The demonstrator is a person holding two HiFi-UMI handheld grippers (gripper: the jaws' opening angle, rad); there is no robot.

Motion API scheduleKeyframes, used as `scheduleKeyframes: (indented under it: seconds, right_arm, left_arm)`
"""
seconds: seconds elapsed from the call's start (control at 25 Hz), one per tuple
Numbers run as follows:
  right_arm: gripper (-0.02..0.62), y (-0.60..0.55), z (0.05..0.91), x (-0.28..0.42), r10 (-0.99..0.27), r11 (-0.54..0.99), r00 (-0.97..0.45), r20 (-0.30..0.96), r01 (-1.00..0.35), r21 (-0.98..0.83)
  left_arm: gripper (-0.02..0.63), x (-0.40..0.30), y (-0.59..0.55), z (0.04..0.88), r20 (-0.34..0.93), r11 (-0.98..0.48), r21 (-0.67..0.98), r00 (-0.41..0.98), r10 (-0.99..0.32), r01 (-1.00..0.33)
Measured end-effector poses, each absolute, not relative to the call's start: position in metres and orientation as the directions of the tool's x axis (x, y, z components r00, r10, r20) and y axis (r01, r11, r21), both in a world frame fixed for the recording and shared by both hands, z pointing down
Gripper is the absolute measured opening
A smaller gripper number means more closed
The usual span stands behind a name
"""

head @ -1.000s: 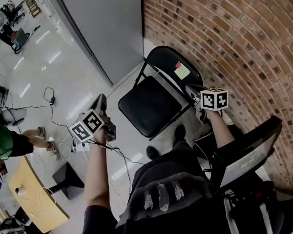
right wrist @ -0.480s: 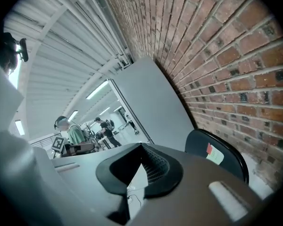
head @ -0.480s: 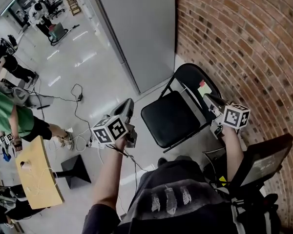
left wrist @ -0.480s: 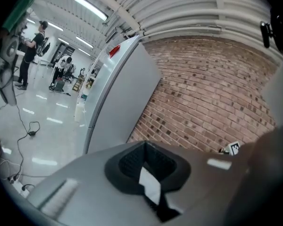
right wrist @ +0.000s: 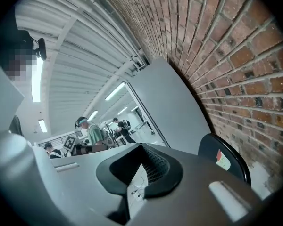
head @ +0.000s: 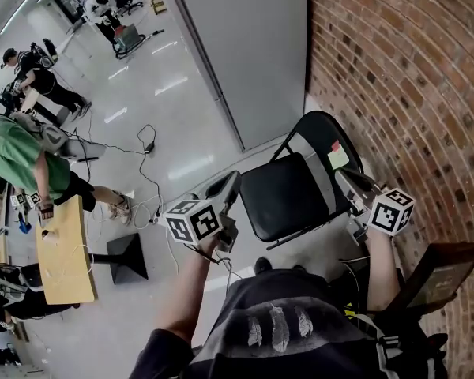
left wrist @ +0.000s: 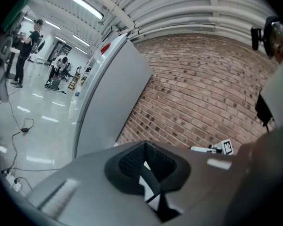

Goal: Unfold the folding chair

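Item: folding chair [head: 288, 196], standing open on the floor [head: 182, 133] beside the brick wall [head: 403, 69], seat down. Left tool [head: 231, 180] and right tool [head: 341, 174]: both closed, empty (flanking it). Recommended: press the seat front to confirm it sits fully flat.

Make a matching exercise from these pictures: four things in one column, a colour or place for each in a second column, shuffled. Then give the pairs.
Things:
1. folding chair
2. note
3. table
4. wall

Descriptions:
A. pale yellow, stuck on a backrest
B. red brick
C. black, standing open with its seat down
D. light wood, at the lower left of the head view

Pairs: 1-C, 2-A, 3-D, 4-B
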State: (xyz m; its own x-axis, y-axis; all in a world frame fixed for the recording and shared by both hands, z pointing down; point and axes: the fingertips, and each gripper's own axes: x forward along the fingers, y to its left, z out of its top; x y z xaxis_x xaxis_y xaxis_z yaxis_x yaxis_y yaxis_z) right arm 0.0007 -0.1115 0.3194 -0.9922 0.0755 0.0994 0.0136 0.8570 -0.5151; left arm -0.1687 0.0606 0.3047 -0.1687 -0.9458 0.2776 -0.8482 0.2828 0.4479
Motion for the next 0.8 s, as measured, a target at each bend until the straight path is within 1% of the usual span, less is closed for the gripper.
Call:
scheduleKeyframes:
  seconds: [0.08, 0.16, 0.36, 0.52, 0.68, 0.8]
  right_arm:
    - [0.002, -0.112, 0.312, 0.01, 0.104, 0.843, -0.994, 0.04, 0.066, -0.534]
    - [0.002, -0.112, 0.307, 0.016, 0.131, 0.841, -0.991, 0.009, 0.106, -0.53]
    - [0.002, -0.102, 0.303, 0.038, 0.196, 0.853, -0.981, 0.013, 0.164, -0.495]
    - [0.002, -0.099, 0.303, 0.036, 0.249, 0.835, -0.968, -0.037, 0.234, -0.498]
    - [0.002, -0.106, 0.295, 0.034, 0.235, 0.786, -0.961, -0.148, 0.277, -0.553]
    - [0.002, -0.089, 0.288, 0.026, 0.302, 0.778, -0.941, -0.153, 0.335, -0.531]
  left_arm:
    - [0.0, -0.152, 0.057, 0.3, 0.261, 0.26, 0.464, -0.15, -0.954, -0.847]
    - [0.0, -0.142, 0.054, 0.295, 0.254, 0.264, 0.471, -0.157, -0.954, -0.842]
    - [0.0, -0.119, 0.05, 0.284, 0.259, 0.294, 0.462, -0.189, -0.947, -0.837]
    - [0.0, -0.102, 0.057, 0.286, 0.292, 0.307, 0.389, -0.2, -0.935, -0.868]
    - [0.0, -0.089, 0.082, 0.295, 0.336, 0.36, 0.364, -0.239, -0.911, -0.859]
    - [0.0, -0.081, 0.107, 0.297, 0.354, 0.403, 0.355, -0.277, -0.893, -0.844]
